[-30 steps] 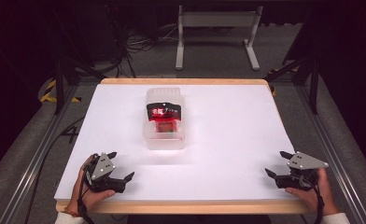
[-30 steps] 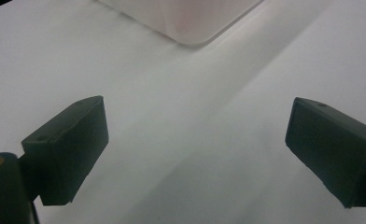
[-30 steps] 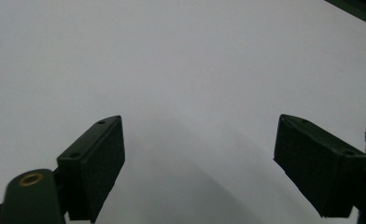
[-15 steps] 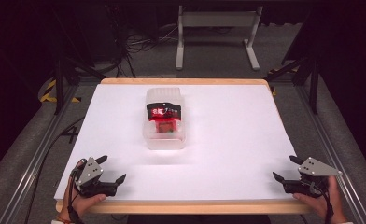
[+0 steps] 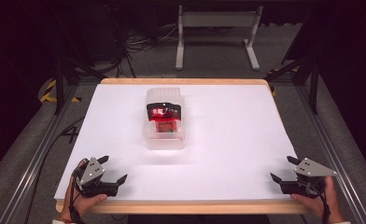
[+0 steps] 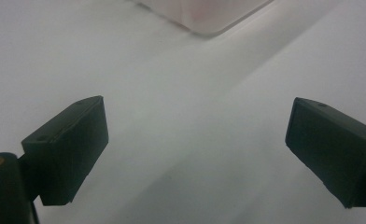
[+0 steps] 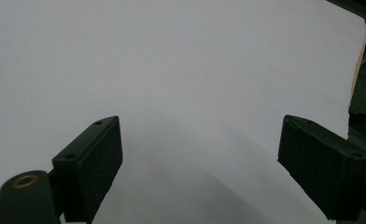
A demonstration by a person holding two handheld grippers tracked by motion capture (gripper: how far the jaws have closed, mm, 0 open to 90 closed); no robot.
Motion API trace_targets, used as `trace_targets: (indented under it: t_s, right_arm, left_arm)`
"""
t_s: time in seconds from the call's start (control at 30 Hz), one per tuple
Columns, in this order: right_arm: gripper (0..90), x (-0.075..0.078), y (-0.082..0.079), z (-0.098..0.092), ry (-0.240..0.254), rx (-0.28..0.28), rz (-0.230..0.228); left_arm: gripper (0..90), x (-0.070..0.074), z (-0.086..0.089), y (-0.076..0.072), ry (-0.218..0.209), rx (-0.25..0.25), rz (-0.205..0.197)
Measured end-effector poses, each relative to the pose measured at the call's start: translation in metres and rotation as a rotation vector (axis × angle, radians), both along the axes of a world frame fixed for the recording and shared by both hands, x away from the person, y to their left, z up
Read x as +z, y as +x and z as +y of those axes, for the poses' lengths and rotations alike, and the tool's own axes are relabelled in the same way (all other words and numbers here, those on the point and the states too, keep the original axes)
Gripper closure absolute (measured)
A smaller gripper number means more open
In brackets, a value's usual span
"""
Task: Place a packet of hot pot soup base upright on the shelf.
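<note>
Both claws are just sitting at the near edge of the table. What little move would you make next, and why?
Probably bring the left gripper forward toward the clear plastic container with the red and black packet in it. Both grippers hold nothing, jaws wide apart, and the container lies mid-table, well apart from them. The left one is nearer to it than the right gripper, and its own view already catches the container's corner.

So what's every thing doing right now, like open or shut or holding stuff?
Left gripper: open, empty, low over the table's near edge.
Right gripper: open, empty, near the table's near right corner.
Box: clear plastic, lying in the middle of the table, nothing touching it.
Packet: red and black, inside the box.
Table: white top.
</note>
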State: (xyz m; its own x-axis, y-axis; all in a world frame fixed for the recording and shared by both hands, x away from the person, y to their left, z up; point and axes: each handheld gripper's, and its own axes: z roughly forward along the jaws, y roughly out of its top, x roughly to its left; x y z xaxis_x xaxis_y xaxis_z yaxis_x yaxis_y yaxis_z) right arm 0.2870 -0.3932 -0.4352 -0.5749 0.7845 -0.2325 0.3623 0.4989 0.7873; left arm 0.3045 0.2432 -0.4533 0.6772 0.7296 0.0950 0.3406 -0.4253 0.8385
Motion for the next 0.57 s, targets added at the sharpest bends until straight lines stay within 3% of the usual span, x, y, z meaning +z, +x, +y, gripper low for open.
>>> trace_targets:
  t_s: [0.57]
  right_arm:
    - [14.8, 0.0011, 0.0007, 0.0034, 0.004, 0.009, -0.005]
  left_arm:
    - [6.7, 0.0004, -0.0072, 0.0003, 0.029, -0.003, 0.005]
